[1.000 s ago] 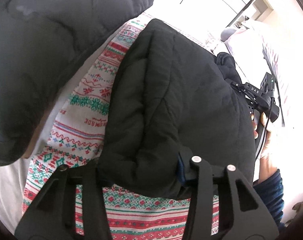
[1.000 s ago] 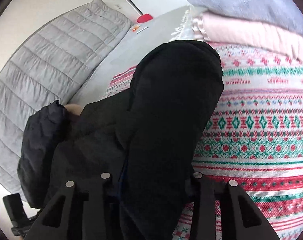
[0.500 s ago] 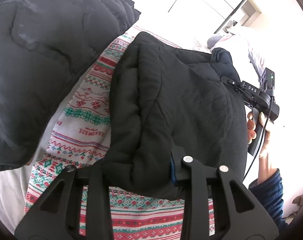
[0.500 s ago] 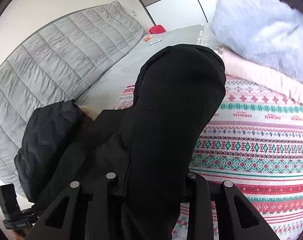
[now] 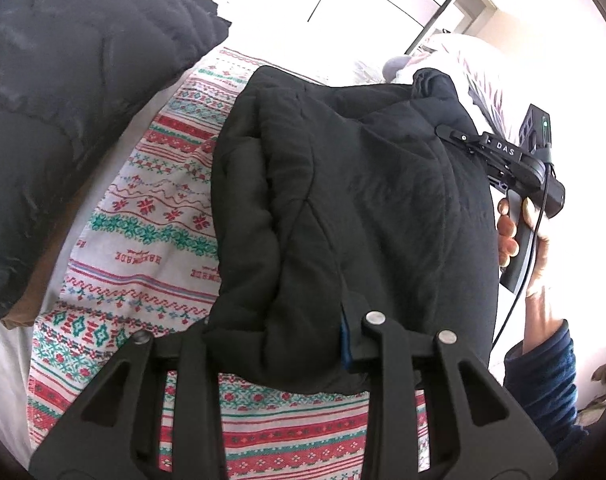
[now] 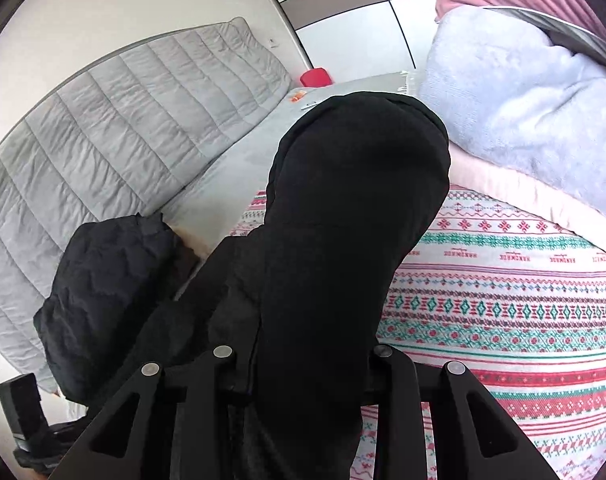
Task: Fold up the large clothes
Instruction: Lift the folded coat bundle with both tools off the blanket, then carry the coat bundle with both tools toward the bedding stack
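A big black padded jacket (image 5: pixel 343 208) hangs between my two grippers above a patterned red, green and white blanket (image 5: pixel 151 216). My left gripper (image 5: pixel 279 344) is shut on a thick folded edge of the jacket. My right gripper (image 6: pixel 303 364) is shut on another part of the jacket (image 6: pixel 343 240), which bulges up and hides its fingertips. In the left wrist view the right gripper's body (image 5: pixel 515 164) and the hand holding it show at the jacket's far right edge. Another black padded part (image 5: pixel 63 120) hangs at upper left.
The blanket (image 6: pixel 503 300) lies on a bed. A grey quilted headboard (image 6: pixel 123 140) stands to the left, a pale blue fluffy blanket (image 6: pixel 523 120) and pink bedding (image 6: pixel 503 188) at the far right. A red object (image 6: pixel 315 77) sits at the bed's far end.
Both grippers have lifted with the jacket held in them; the views show more of the bed and wall. The grip has not changed.
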### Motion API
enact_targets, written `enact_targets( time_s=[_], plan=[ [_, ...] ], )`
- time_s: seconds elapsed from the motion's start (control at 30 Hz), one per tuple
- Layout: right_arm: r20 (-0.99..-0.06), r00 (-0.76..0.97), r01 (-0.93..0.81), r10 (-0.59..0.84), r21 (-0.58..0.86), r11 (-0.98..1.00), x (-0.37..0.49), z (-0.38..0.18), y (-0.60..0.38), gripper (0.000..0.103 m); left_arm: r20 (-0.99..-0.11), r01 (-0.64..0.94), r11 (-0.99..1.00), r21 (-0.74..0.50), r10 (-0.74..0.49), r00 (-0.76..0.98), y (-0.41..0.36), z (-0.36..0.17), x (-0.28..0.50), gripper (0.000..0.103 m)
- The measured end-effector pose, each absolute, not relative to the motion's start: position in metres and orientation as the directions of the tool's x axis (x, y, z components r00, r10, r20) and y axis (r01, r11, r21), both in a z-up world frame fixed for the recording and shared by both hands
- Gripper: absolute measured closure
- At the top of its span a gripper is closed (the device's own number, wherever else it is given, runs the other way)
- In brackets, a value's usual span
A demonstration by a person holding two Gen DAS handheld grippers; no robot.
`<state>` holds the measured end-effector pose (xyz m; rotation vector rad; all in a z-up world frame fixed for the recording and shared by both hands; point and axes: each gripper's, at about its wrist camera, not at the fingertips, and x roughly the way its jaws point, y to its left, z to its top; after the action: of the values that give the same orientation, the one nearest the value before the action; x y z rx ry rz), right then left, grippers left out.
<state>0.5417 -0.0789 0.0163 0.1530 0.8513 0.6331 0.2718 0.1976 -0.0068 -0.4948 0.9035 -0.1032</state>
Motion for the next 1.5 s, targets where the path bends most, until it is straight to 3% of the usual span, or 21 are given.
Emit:
enact_targets(
  time_s=[0.53, 0.9, 1.2, 1.5],
  plan=[
    [-0.656, 0.537, -0.438, 0.531, 0.321, 0.84, 0.515, 0.04, -0.096, 0.072, -0.721, -0.062, 0.907, -0.416, -0.287, 0.631, 0.18, 0.005, 0.269, 0.069],
    [-0.65, 0.579, -0.405, 0.493, 0.296, 0.865, 0.468, 0.075, -0.161, 0.072, -0.698, 0.053, 0.924, -0.379, -0.323, 0.639, 0.115, 0.036, 0.243, 0.069],
    [-0.648, 0.644, -0.295, 0.407, 0.281, 0.913, 0.42, 0.109, -0.313, 0.072, -0.643, 0.26, 0.889, -0.378, -0.454, 0.616, -0.015, 0.065, 0.23, 0.069],
    [-0.703, 0.649, -0.157, 0.291, 0.251, 0.955, 0.393, 0.108, -0.503, 0.072, -0.663, 0.447, 0.813, -0.373, -0.57, 0.485, -0.205, 0.069, 0.22, 0.069]
  ],
)
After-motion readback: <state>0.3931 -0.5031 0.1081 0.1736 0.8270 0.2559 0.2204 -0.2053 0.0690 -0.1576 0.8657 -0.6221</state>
